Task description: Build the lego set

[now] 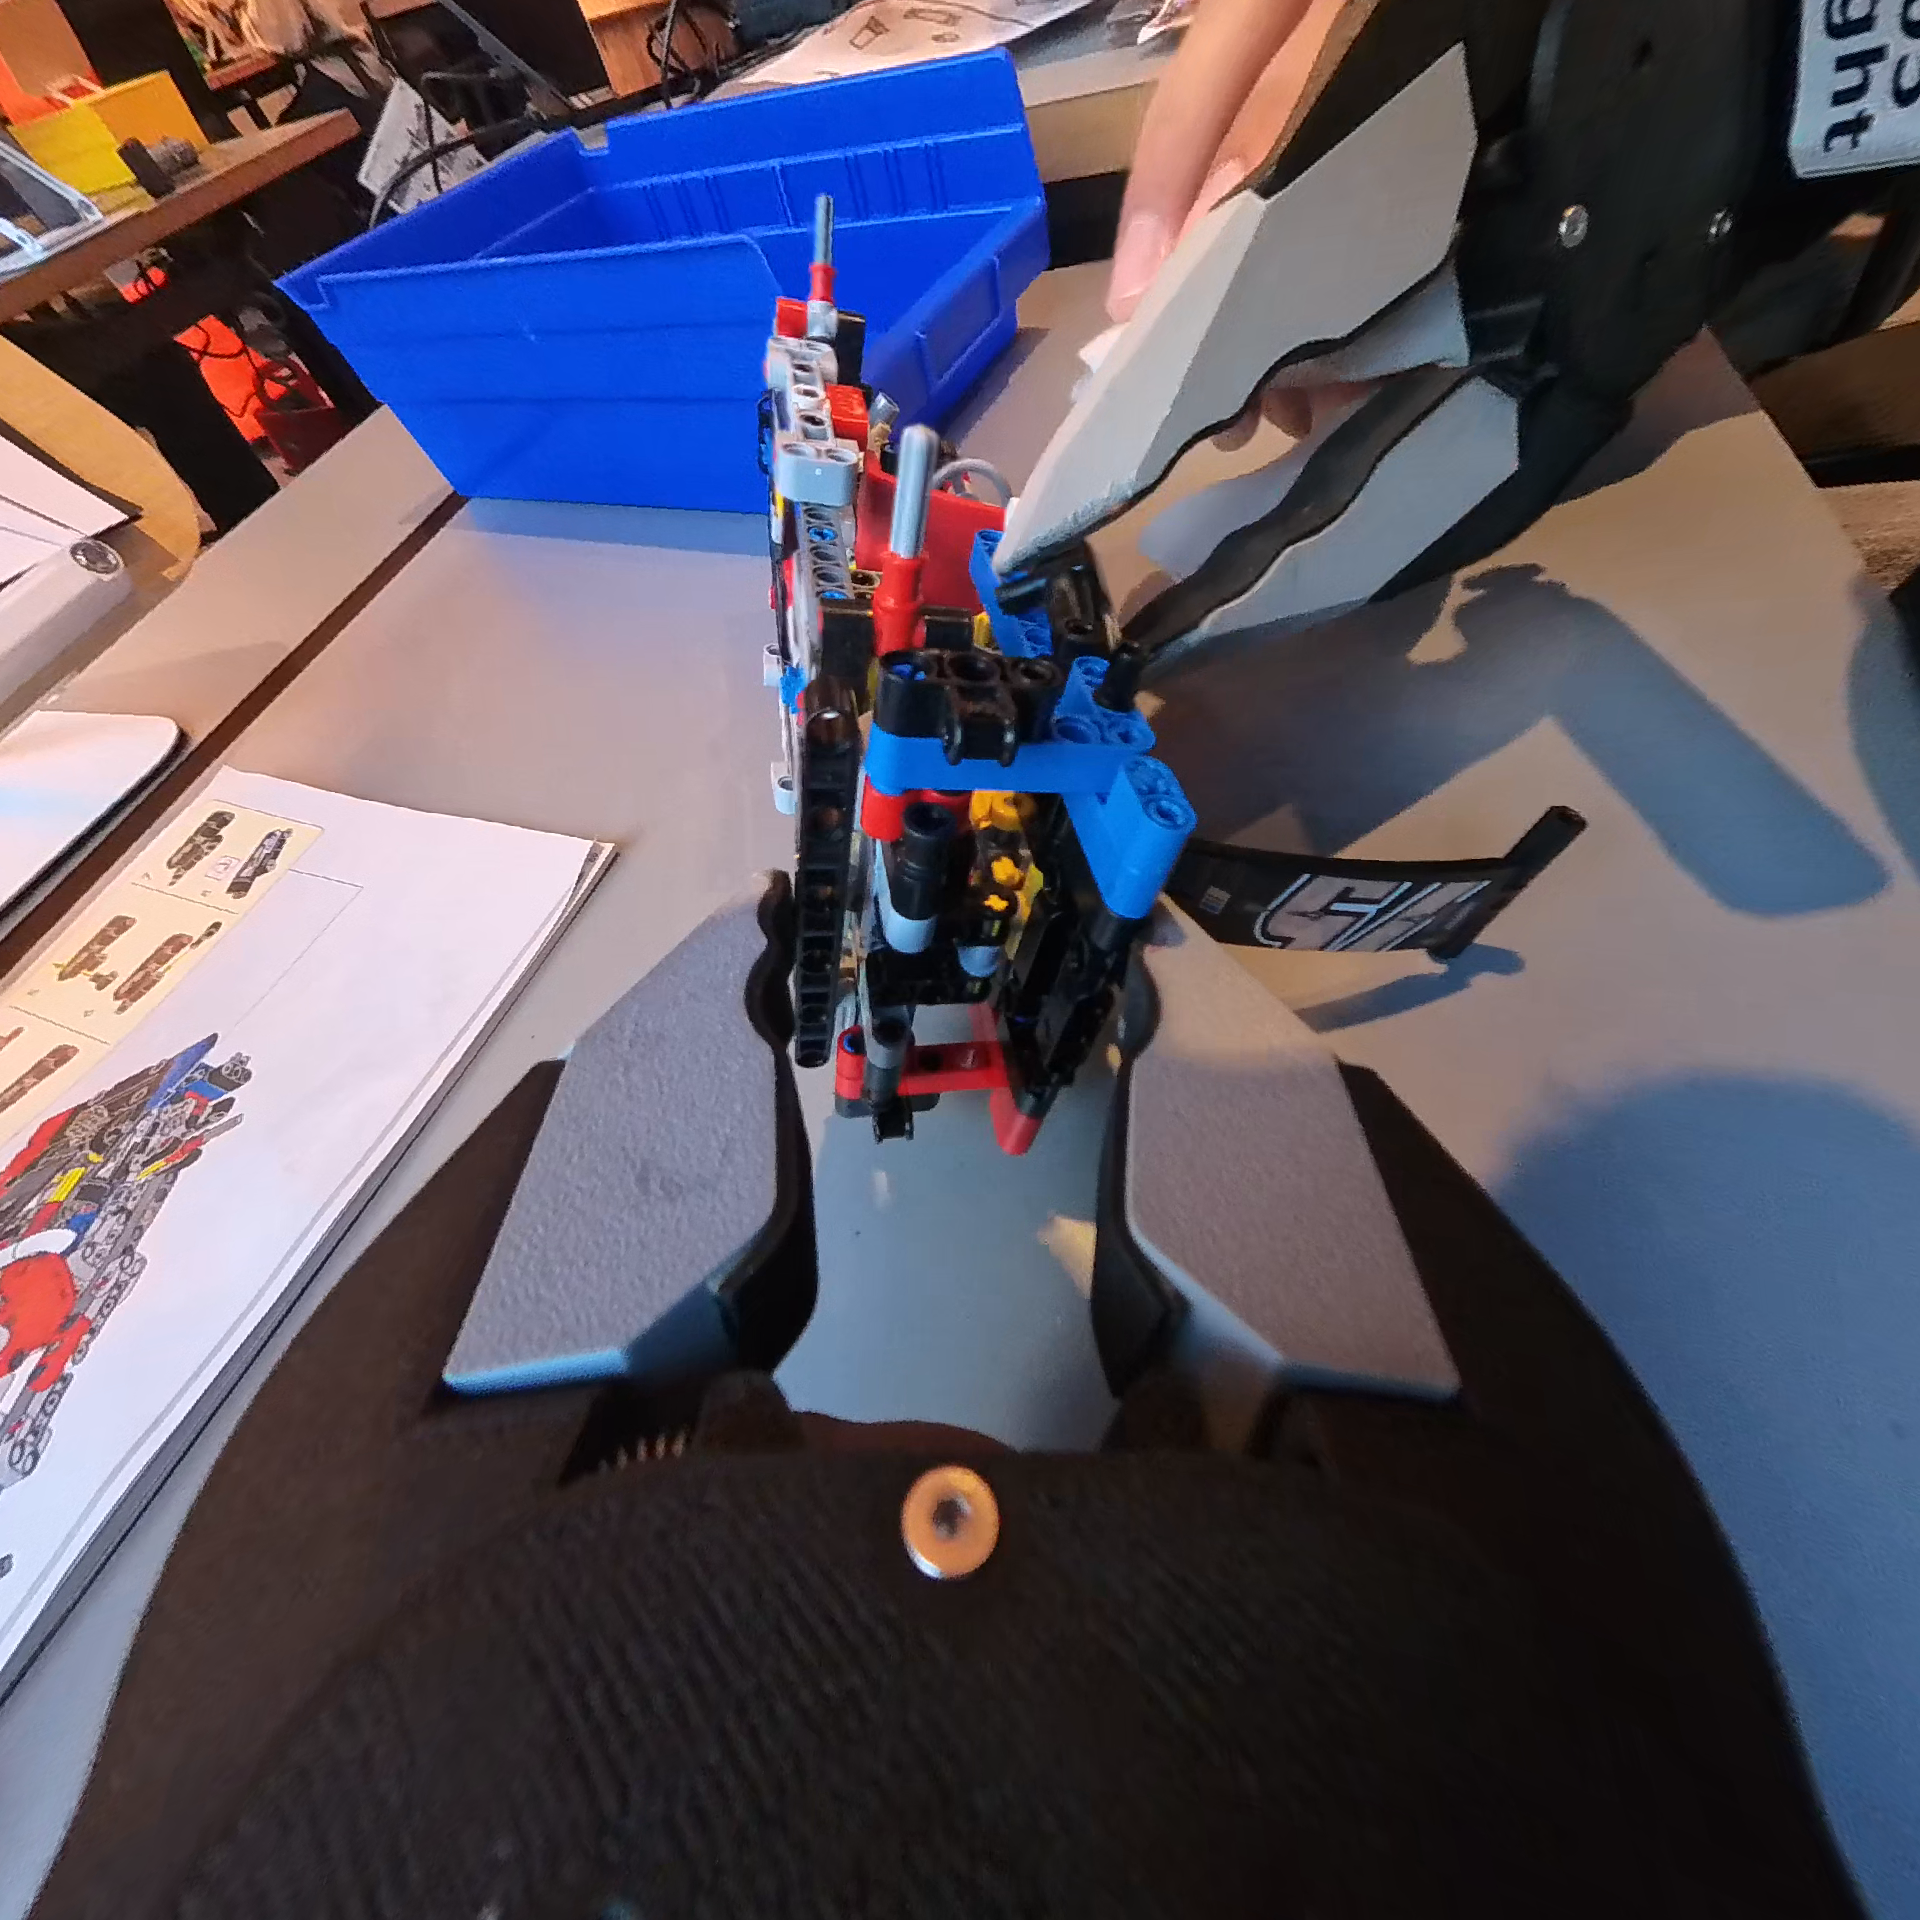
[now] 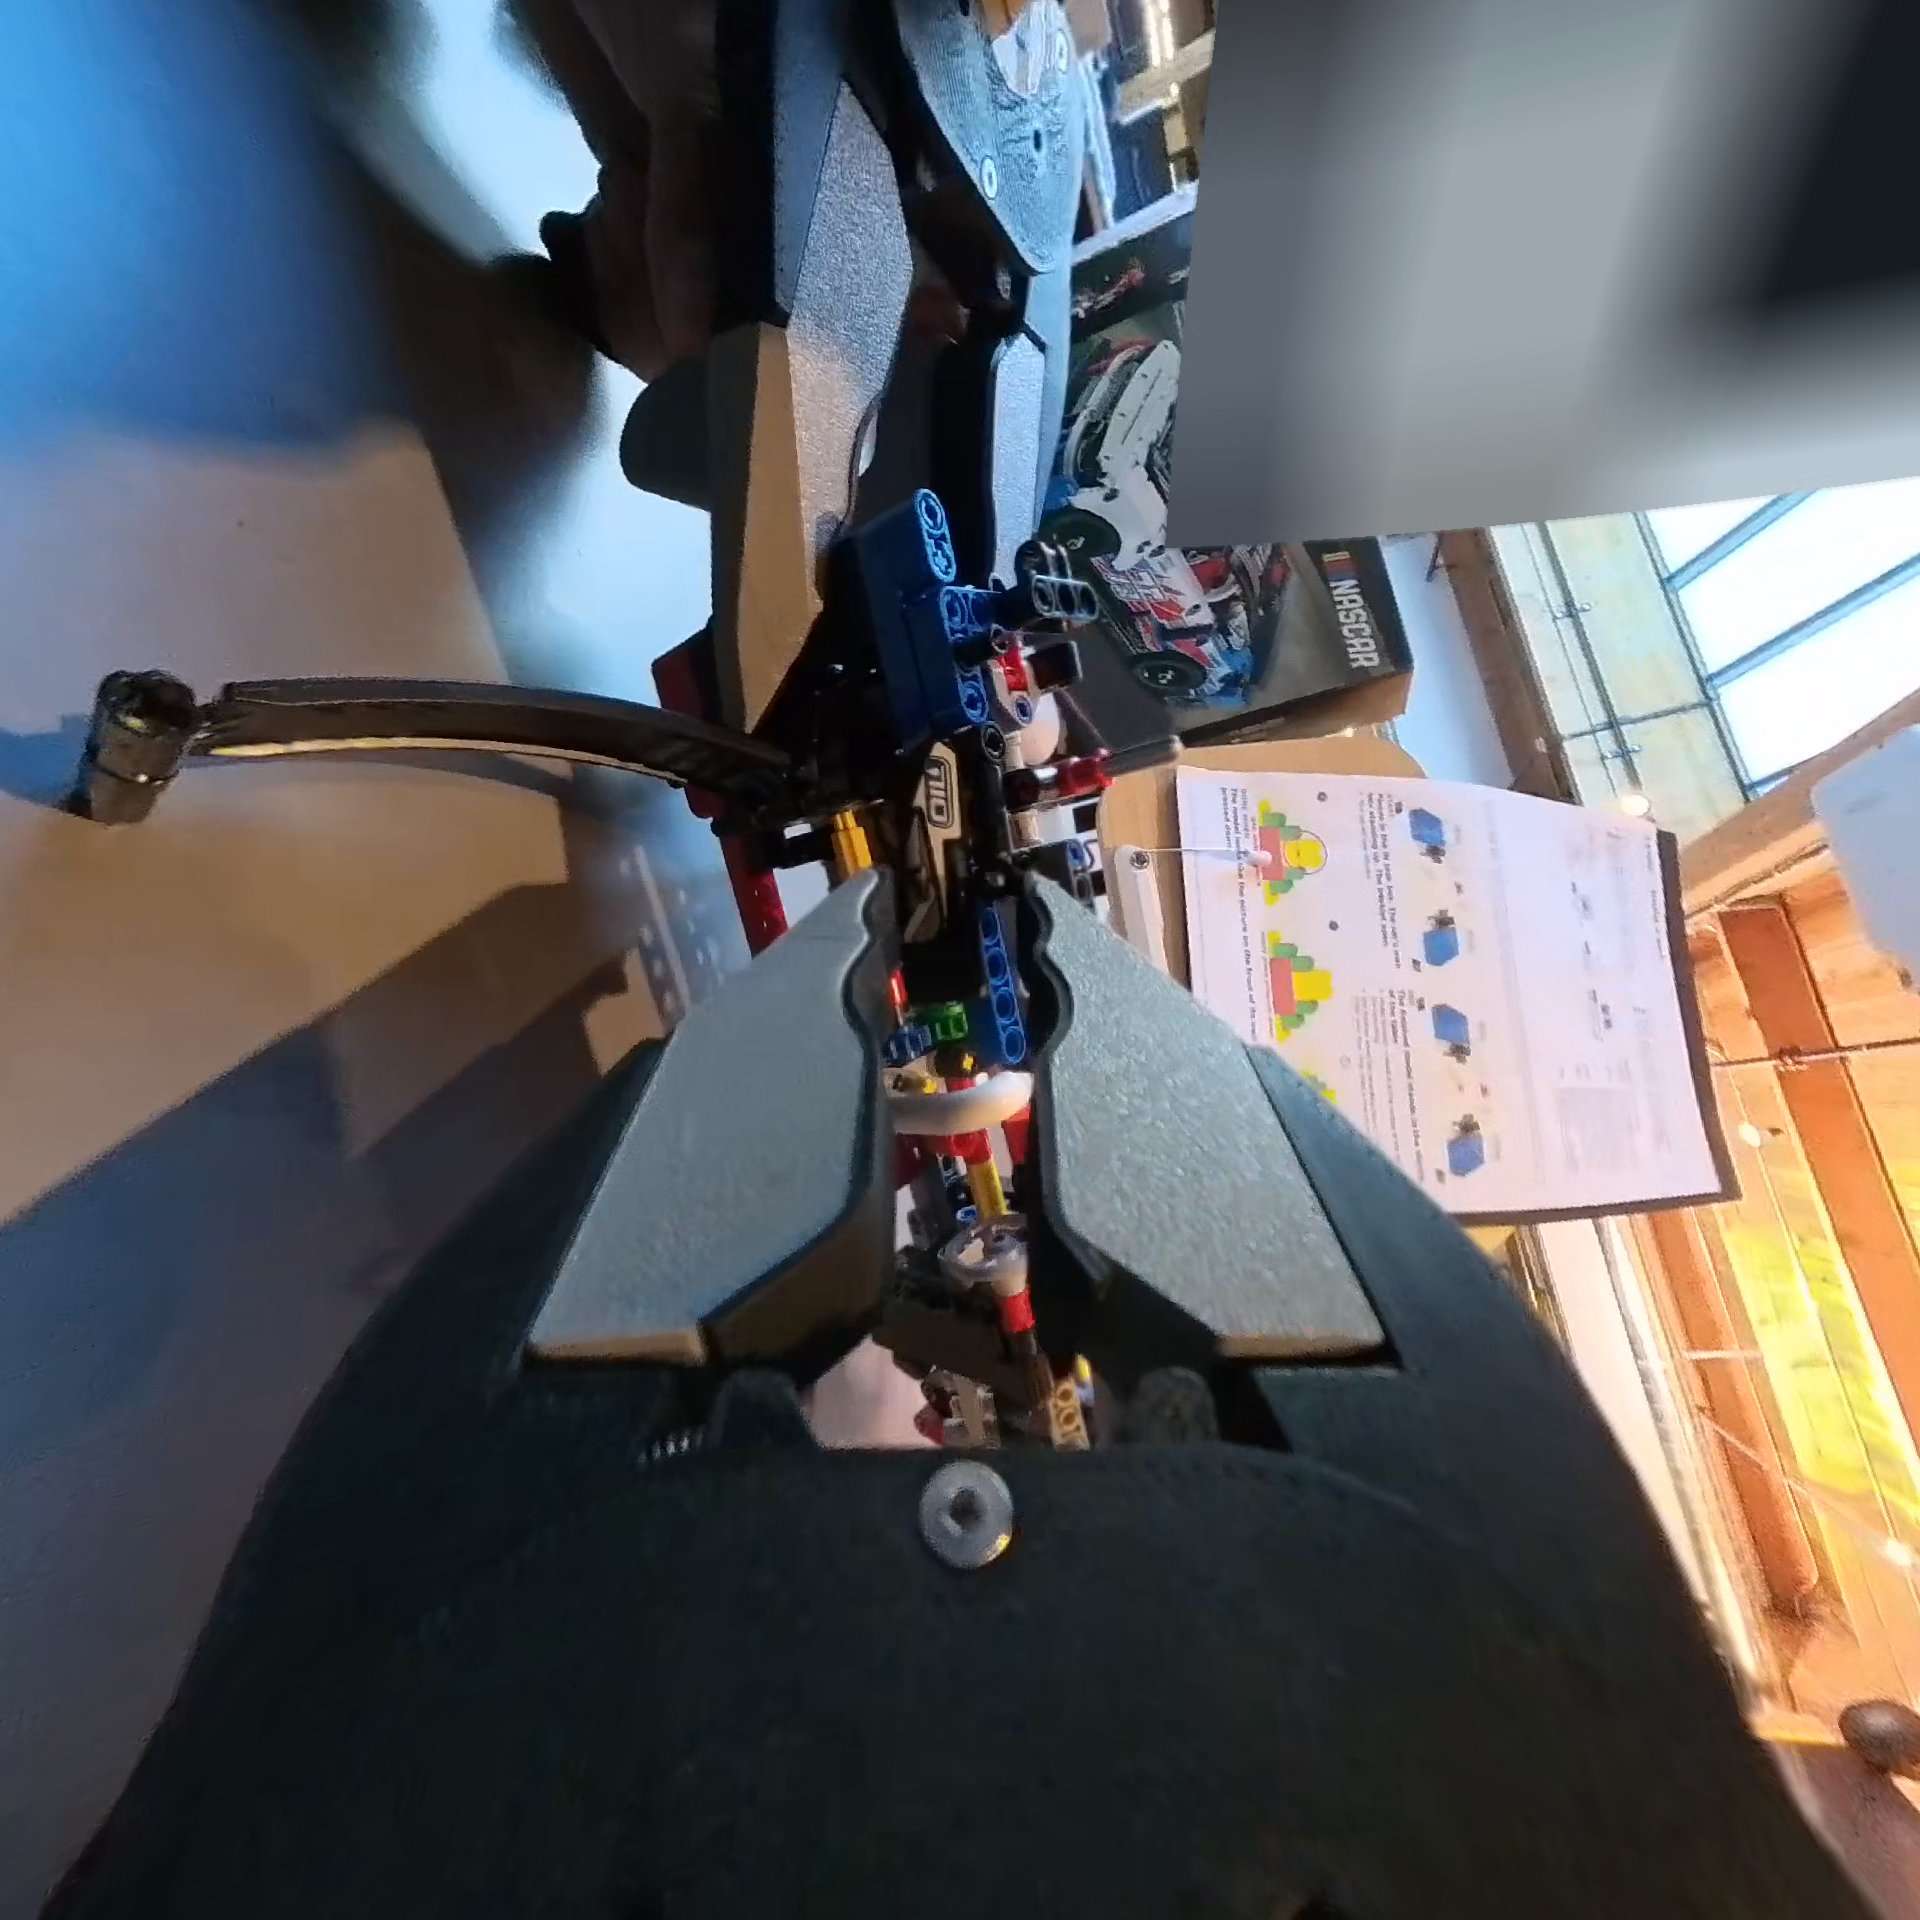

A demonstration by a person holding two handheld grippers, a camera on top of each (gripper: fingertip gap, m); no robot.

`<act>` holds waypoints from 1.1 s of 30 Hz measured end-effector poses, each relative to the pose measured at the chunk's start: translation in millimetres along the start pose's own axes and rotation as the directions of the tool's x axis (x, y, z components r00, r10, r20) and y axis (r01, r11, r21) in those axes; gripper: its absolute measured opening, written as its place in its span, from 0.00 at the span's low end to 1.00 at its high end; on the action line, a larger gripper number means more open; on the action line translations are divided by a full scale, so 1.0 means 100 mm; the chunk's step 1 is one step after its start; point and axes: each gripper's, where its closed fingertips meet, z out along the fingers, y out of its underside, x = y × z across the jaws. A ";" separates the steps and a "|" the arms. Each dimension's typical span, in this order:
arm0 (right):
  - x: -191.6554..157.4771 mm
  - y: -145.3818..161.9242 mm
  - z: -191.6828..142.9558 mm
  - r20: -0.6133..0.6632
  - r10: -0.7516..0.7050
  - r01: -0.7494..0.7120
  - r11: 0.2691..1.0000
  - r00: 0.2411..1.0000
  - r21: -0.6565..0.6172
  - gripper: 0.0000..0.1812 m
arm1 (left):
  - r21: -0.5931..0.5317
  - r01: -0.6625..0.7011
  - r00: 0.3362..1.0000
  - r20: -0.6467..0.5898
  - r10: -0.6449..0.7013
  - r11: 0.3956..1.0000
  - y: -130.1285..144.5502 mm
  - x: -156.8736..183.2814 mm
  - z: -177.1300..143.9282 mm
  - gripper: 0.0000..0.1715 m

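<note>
A partly built lego model (image 1: 935, 790) of black, red, blue and grey beams stands upright on the grey table (image 1: 1558, 1195). My left gripper (image 1: 951, 966) is shut on its lower end, one finger on each side. My right gripper (image 1: 1075, 603) comes in from the upper right and is shut on the model's blue and black part higher up. In the right wrist view the model (image 2: 961, 997) sits between my right gripper's (image 2: 956, 935) fingers, and the left gripper's fingers (image 2: 831, 260) show beyond it. A black curved panel (image 1: 1351, 904) sticks out sideways from the model and also shows in the right wrist view (image 2: 468, 717).
A blue plastic bin (image 1: 623, 343) stands behind the model. An open instruction booklet (image 1: 260, 1039) lies to the left. A hand (image 1: 1174, 156) holds the right gripper. The right wrist view shows a lego box (image 2: 1247, 644) and an instruction sheet on a clipboard (image 2: 1455, 987). Tip to tip, the grippers are about 5 cm apart.
</note>
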 end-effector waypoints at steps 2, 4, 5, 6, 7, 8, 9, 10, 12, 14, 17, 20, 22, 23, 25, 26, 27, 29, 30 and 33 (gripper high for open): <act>-0.01 0.00 -0.01 -0.013 -0.002 0.002 1.000 1.000 -0.002 0.10 | -0.004 -0.017 1.000 0.004 0.017 1.000 0.00 0.01 0.01 0.35; -0.01 0.00 0.00 -0.018 -0.003 0.003 1.000 1.000 -0.009 0.10 | -0.002 -0.011 1.000 0.001 0.011 1.000 0.00 0.01 0.00 0.35; 0.00 0.00 0.00 -0.019 -0.013 0.013 1.000 1.000 -0.012 0.10 | -0.001 -0.008 1.000 0.000 0.008 1.000 0.00 0.01 0.00 0.35; 0.00 0.00 0.00 -0.018 -0.026 0.026 1.000 0.999 -0.013 0.10 | -0.002 -0.008 1.000 0.000 0.008 1.000 0.00 0.01 0.00 0.35; -0.01 0.00 0.00 -0.015 -0.038 0.038 0.999 0.999 -0.013 0.10 | -0.003 -0.011 1.000 0.001 0.011 1.000 0.01 0.01 0.01 0.35; -0.01 0.00 0.00 -0.014 -0.051 0.051 0.999 0.999 -0.011 0.10 | -0.003 -0.014 1.000 0.001 0.014 1.000 0.01 0.01 0.01 0.35; -0.01 -0.01 -0.01 -0.016 -0.066 0.066 0.998 0.998 -0.007 0.10 | -0.003 -0.015 1.000 0.000 0.015 1.000 0.01 0.01 0.01 0.35; -0.01 -0.01 -0.01 -0.020 -0.081 0.081 0.997 0.997 -0.004 0.10 | -0.003 -0.015 1.000 -0.001 0.015 1.000 0.01 0.01 0.01 0.35; -0.01 -0.02 -0.01 -0.024 -0.102 0.103 0.995 0.994 0.002 0.10 | -0.003 -0.016 1.000 -0.002 0.016 1.000 0.01 0.01 0.01 0.35; -0.01 -0.02 0.00 -0.014 -0.111 0.111 0.994 0.994 0.010 0.10 | -0.003 -0.014 1.000 -0.002 0.014 1.000 0.01 0.01 0.01 0.35; -0.02 -0.03 0.01 0.036 -0.080 0.079 0.997 0.996 0.023 0.12 | -0.002 -0.013 1.000 -0.003 0.013 1.000 0.01 0.01 0.01 0.35; -0.03 -0.03 0.00 0.087 -0.017 0.016 1.000 0.996 0.018 0.11 | -0.003 -0.014 1.000 -0.004 0.014 1.000 0.01 0.01 0.01 0.35; -0.03 -0.03 -0.01 0.099 0.010 -0.011 1.000 0.995 0.007 0.11 | -0.003 -0.018 1.000 -0.005 0.018 1.000 0.01 0.01 0.01 0.35; -0.03 -0.03 -0.02 0.088 0.010 -0.010 1.000 0.996 0.002 0.10 | -0.003 -0.020 1.000 -0.006 0.020 1.000 0.01 0.02 0.01 0.35; -0.03 -0.04 -0.03 0.046 -0.024 0.024 1.000 0.999 -0.009 0.11 | -0.004 -0.022 1.000 -0.010 0.022 1.000 0.01 0.02 0.02 0.35; -0.03 -0.03 -0.03 0.027 -0.034 0.035 0.999 0.999 -0.017 0.11 | -0.004 -0.022 1.000 -0.009 0.022 1.000 0.01 0.03 0.02 0.35; -0.03 -0.03 -0.04 0.015 -0.035 0.035 0.999 0.999 -0.023 0.11 | -0.004 -0.024 1.000 -0.007 0.024 1.000 0.01 0.03 0.03 0.35; -0.04 -0.03 -0.04 0.007 -0.037 0.037 0.999 0.999 -0.027 0.10 | -0.005 -0.029 1.000 -0.005 0.029 1.000 0.01 0.03 0.03 0.35; -0.04 -0.03 -0.04 0.011 -0.036 0.037 0.999 0.999 -0.029 0.10 | -0.006 -0.031 1.000 -0.005 0.031 1.000 0.01 0.04 0.03 0.35; -0.04 -0.03 -0.05 0.049 -0.016 0.017 0.999 0.999 -0.030 0.10 | -0.006 -0.033 0.999 -0.002 0.033 0.999 0.01 0.04 0.03 0.35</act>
